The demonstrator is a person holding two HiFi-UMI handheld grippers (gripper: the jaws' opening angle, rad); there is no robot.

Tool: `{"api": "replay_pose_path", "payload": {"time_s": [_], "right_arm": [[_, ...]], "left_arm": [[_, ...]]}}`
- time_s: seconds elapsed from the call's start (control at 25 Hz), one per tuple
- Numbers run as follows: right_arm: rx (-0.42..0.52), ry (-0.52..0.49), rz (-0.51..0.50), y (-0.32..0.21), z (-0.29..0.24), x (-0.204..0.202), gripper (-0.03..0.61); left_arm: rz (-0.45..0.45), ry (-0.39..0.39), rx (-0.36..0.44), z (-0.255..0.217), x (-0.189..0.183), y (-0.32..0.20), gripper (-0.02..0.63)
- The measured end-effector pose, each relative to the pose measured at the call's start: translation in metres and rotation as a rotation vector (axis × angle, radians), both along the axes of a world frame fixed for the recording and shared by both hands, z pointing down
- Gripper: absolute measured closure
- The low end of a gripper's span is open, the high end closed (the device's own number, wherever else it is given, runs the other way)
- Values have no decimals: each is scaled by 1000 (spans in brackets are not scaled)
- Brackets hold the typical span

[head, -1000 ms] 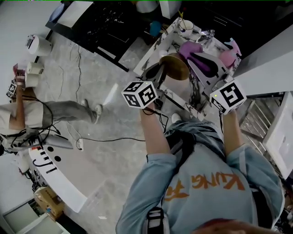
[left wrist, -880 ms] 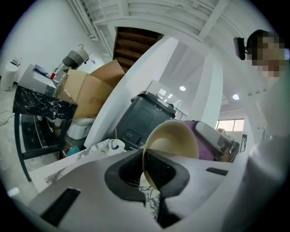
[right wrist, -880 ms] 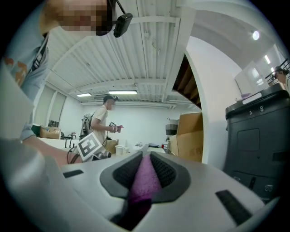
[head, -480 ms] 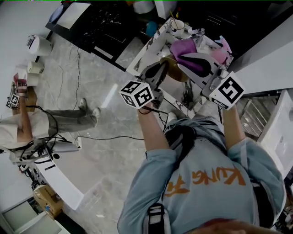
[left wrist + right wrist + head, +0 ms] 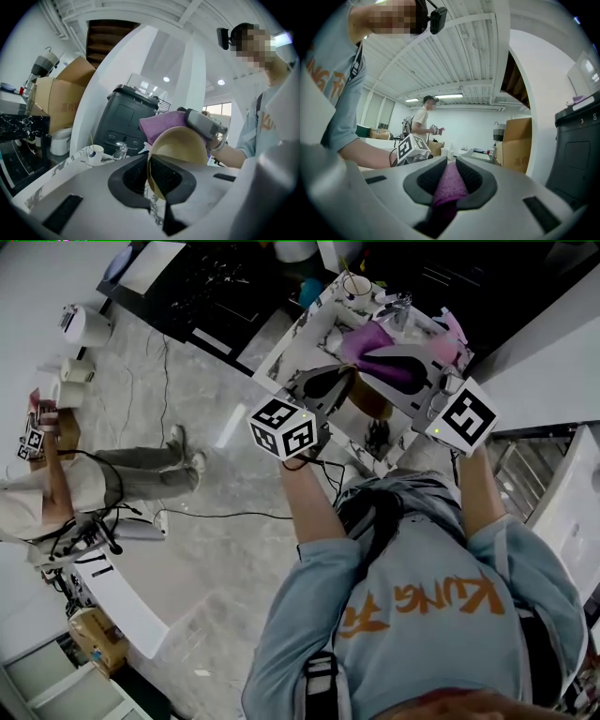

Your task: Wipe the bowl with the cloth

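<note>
My left gripper (image 5: 149,174) is pinched narrow on the rim of the one tan, round, smooth-sided bowl (image 5: 180,143). It holds the bowl up off the marble-patterned counter (image 5: 298,345), tipped on edge. I judge that is the reason for the lift and the tilt: a bowl sitting flat would offer only its top, while this one turns a whole face toward my other hand.

My right gripper (image 5: 449,182) is closed on a fold of the one purple, nubbly cloth (image 5: 450,187). The wad is bunched out past the tips, so fabric rather than plastic meets the bowl. In the left gripper view the cloth sits at centre frame, just behind the bowl's upper rim. Whether it actually presses there I can't be sure, since the rim covers the join. In the head view bowl and cloth sit in the upper middle of the frame, over the counter's near edge.

Counting up, there is one bowl, one cloth and two grippers, each full. One white cup (image 5: 356,284) stands on the counter at the top of the frame, well apart. One other person (image 5: 56,479) is at the far left.
</note>
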State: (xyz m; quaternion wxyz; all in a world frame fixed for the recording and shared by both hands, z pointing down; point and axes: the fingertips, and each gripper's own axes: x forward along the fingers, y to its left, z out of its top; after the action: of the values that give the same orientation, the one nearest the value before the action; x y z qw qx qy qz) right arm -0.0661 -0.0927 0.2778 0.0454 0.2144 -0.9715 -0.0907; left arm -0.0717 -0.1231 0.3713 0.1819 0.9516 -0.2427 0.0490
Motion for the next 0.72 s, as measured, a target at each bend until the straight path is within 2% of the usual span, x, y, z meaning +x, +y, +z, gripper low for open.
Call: {"api": "replay_pose_path", "payload": {"time_s": [0.24,0.44,0.6,0.72], "right_arm": [[17,11,-67,3,3,3,508],[13,-18,-145,9,4,5,508],[-38,-56,-203,12,9,8,508],[-132,-78,-240,14,15,11,508]], "left_arm": [[32,-62,21,1,16,6,584],[72,-74,43,2,27,18,584],[117,-68,55,4,36,28,583],[158,-45,56,2,42,36,583]]}}
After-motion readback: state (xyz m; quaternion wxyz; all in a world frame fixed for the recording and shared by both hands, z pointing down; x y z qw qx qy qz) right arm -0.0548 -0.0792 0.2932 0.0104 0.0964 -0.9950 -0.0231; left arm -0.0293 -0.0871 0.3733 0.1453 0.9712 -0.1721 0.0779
